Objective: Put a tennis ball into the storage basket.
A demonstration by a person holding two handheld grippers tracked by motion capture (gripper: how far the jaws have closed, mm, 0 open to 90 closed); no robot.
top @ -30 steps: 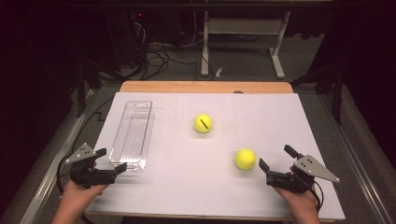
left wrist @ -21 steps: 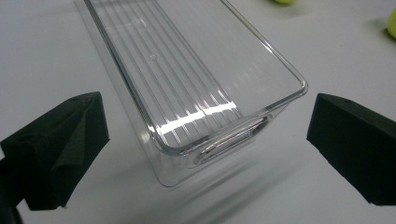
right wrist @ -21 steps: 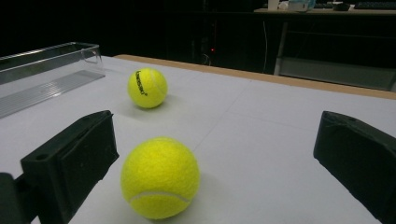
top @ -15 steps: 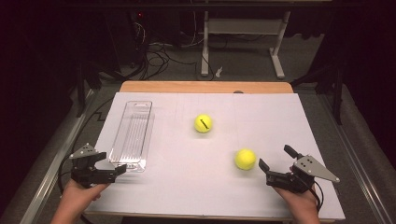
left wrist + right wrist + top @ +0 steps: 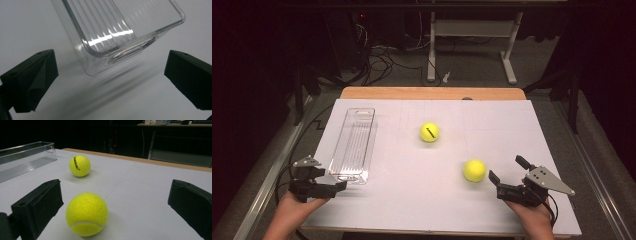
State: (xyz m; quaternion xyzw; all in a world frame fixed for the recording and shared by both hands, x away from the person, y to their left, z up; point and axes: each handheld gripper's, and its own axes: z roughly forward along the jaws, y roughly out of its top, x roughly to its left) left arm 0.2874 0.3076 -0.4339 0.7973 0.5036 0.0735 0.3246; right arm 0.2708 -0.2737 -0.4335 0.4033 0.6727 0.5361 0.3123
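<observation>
A white table (image 5: 412, 200) spans most of the high view. A long clear plastic tray (image 5: 354, 144) lies at its left, empty. Your left gripper (image 5: 337, 186) sits at the lower left, jaws spread wide, just short of the tray's near corner (image 5: 100, 62). Your right gripper (image 5: 507, 175) sits at the lower right, jaws also wide apart, holding nothing. A yellow tennis ball (image 5: 474, 170) rests just left of it; a second ball (image 5: 429, 132), with black lettering, lies near the center.
</observation>
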